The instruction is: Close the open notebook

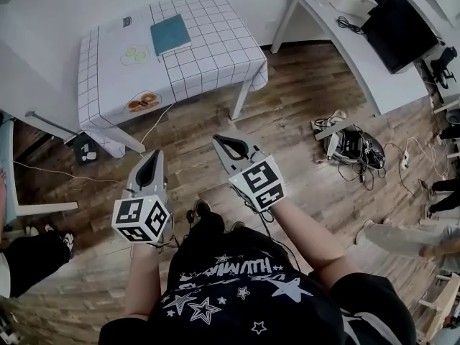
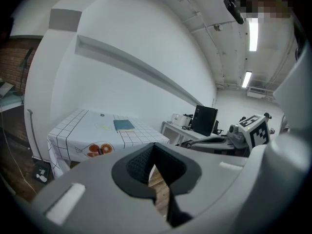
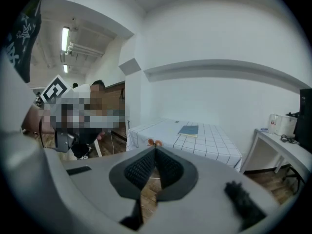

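A teal notebook (image 1: 170, 33) lies flat with its cover up on the checked tablecloth of a white table (image 1: 215, 56), across the room from me. It also shows far ahead in the left gripper view (image 2: 124, 125) and the right gripper view (image 3: 188, 129). My left gripper (image 1: 154, 154) and right gripper (image 1: 220, 141) hang over the wooden floor, well short of the table, both pointing toward it. Each has its jaws closed tip to tip with nothing between them (image 2: 154, 145) (image 3: 155, 148).
An orange sticker (image 1: 142, 101) marks the cloth near the table's front edge. To the right stands a long white desk (image 1: 359, 56) with a dark monitor (image 1: 399, 31). Cables and a power strip (image 1: 352, 146) lie on the floor. People's legs (image 1: 32, 257) are at both sides.
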Motion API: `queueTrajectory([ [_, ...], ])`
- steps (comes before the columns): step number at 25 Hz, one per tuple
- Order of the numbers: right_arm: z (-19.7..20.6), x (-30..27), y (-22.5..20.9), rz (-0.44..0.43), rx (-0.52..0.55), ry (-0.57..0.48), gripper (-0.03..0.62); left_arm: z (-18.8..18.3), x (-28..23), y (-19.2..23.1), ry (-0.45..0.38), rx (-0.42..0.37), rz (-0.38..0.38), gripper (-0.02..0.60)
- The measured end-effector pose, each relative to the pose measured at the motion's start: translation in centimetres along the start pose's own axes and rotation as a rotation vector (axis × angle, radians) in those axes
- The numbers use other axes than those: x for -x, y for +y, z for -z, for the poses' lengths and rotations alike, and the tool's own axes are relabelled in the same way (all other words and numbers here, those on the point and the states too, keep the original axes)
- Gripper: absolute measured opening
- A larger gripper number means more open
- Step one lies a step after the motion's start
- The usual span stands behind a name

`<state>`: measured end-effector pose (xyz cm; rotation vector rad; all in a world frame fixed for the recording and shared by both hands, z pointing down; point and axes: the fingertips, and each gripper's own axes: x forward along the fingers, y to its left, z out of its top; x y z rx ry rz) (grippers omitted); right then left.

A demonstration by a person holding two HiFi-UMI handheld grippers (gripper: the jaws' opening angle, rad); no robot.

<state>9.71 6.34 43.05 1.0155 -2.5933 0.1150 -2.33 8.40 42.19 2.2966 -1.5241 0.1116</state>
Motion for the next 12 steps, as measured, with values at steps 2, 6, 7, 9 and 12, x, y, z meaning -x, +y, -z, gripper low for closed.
queueTrajectory([
  [2, 0.7, 0.9, 0.4, -0.008, -0.016, 0.015, 0.014, 0.6, 0.8, -1.4, 0.007, -0.006, 0.006, 0.009],
  [6, 0.8, 2.1, 1.8, -0.036, -0.003, 0.011, 0.014, 1.2, 2.4, -3.0, 0.005, -0.015, -0.009, 0.009],
  [7, 0.7, 2.4, 2.1, -0.041, 0.006, 0.007, 0.014, 1.3, 2.6, -3.4, 0.002, -0.015, -0.010, 0.009],
  [9, 0.5, 3.0, 2.5, -0.044, 0.021, -0.004, 0.014, 1.4, 3.1, -4.0, -0.002, -0.021, -0.008, 0.009],
  [12, 0.2, 3.8, 2.8, -0.044, 0.028, -0.013, 0.014, 1.5, 3.7, -4.8, -0.006, -0.031, -0.009, 0.009],
])
